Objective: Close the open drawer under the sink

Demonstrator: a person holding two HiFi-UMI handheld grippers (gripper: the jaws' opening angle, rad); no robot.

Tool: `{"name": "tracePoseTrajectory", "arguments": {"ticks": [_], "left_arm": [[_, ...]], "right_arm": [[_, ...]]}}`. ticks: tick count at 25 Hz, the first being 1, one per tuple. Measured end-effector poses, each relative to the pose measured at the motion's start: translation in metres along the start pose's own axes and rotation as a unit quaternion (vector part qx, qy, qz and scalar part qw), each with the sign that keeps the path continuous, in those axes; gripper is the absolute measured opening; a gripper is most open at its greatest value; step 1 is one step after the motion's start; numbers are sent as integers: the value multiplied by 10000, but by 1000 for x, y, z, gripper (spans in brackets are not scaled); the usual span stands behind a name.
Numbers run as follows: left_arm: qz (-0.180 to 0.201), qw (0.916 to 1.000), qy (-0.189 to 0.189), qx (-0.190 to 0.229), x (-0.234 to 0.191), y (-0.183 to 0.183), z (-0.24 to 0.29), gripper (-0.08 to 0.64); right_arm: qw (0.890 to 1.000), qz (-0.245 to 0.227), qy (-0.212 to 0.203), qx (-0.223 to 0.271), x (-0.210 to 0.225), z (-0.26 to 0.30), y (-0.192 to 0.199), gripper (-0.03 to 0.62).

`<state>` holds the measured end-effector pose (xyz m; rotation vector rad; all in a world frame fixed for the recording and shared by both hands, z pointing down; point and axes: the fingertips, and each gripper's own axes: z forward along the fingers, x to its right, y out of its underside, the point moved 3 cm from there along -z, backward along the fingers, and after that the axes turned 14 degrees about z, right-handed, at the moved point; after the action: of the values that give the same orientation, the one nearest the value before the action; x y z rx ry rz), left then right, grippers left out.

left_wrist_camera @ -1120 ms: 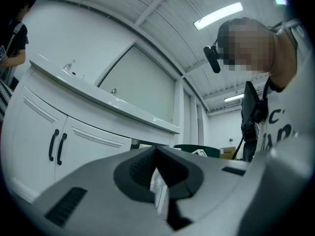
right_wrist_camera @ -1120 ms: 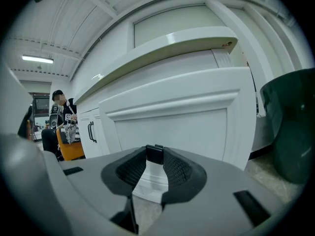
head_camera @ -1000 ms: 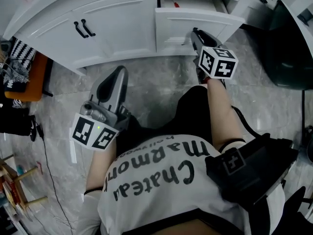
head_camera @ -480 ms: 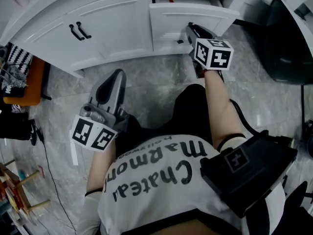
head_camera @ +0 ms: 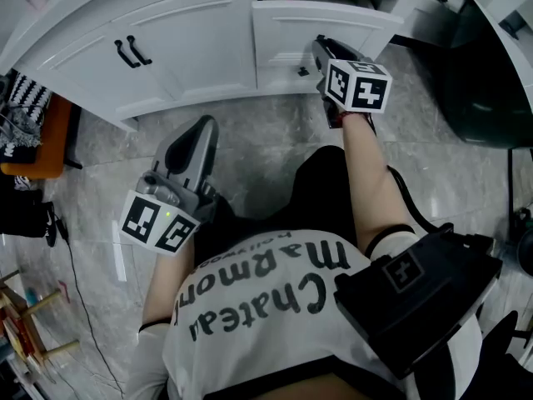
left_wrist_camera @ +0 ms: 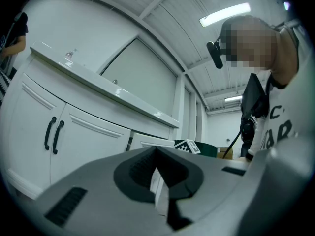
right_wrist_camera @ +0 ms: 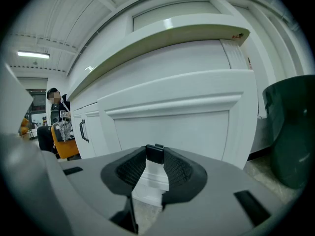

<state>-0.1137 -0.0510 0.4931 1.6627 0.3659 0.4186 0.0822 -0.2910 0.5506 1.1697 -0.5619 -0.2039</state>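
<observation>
The white drawer (head_camera: 291, 32) sits at the cabinet's right end under the sink counter, pushed almost flush, with only a thin dark slot above its front. My right gripper (head_camera: 316, 50) is at the drawer front, and its jaws hold the small black handle (right_wrist_camera: 155, 154). They have just eased open slightly with the handle still between the tips. The drawer front (right_wrist_camera: 187, 117) fills the right gripper view. My left gripper (head_camera: 203, 125) hangs above the floor, away from the cabinet, shut and empty, and its tips (left_wrist_camera: 157, 154) meet.
Two white cabinet doors with black handles (head_camera: 129, 52) stand left of the drawer. A dark green bin (head_camera: 491, 82) stands to the right. An orange seat with cloth (head_camera: 37, 140) and a cable (head_camera: 83, 290) are at the left. A person (right_wrist_camera: 56, 109) stands far off.
The drawer front has slid back toward the cabinet and the gap above it has narrowed. My right gripper went in with it. The left gripper stayed where it was.
</observation>
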Motion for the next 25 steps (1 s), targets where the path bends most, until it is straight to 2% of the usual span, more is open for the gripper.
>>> {"name": "tracePoseTrajectory", "arguments": {"ticks": [14, 25], "left_arm": [[-65, 9999, 119, -29, 2, 7, 16, 8], [15, 9999, 127, -42, 2, 4, 16, 8]], "right_arm": [[9994, -231, 92, -233, 4, 20, -10, 120], [9996, -101, 186, -207, 8, 32, -17, 123]]}}
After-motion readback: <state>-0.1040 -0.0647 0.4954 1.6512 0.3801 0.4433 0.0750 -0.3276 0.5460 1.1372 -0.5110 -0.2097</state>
